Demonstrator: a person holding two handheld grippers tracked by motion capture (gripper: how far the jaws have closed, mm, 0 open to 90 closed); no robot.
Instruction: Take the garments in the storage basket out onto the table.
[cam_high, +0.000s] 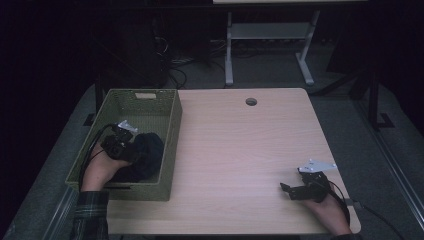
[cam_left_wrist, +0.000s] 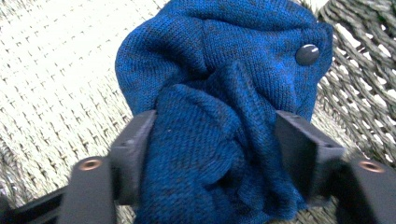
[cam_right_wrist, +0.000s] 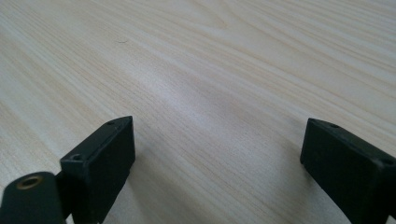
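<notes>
The left gripper (cam_left_wrist: 212, 140) is down inside the green woven basket (cam_high: 170, 150), and its two black jaws stand on either side of a bunched fold of a blue knitted garment (cam_left_wrist: 219, 93). In the left gripper view the knit bulges up between the jaws and fills the gap from one pad to the other; both inner faces lie against the wool, so the jaws have closed in on the fold and are clamping it. The garment mounds up beyond the jaw tips, and a dark round button (cam_left_wrist: 307, 54) sits on its far upper edge, well past the grip. Around the cloth the pale woven floor of the basket shows on one side and its slanting wall on the other.

From the high view the same gripper (cam_high: 131, 146) sits in the near half of the basket, the person's left hand (cam_high: 98, 170) behind it, and the garment shows as a dark heap just right of the hand, close to the basket's right wall. The basket stands at the left edge of the wooden table (cam_high: 240, 150).

The right gripper (cam_high: 286, 189) rests well apart at the table's near right corner, its jaws spread wide over bare wood with nothing between them.
</notes>
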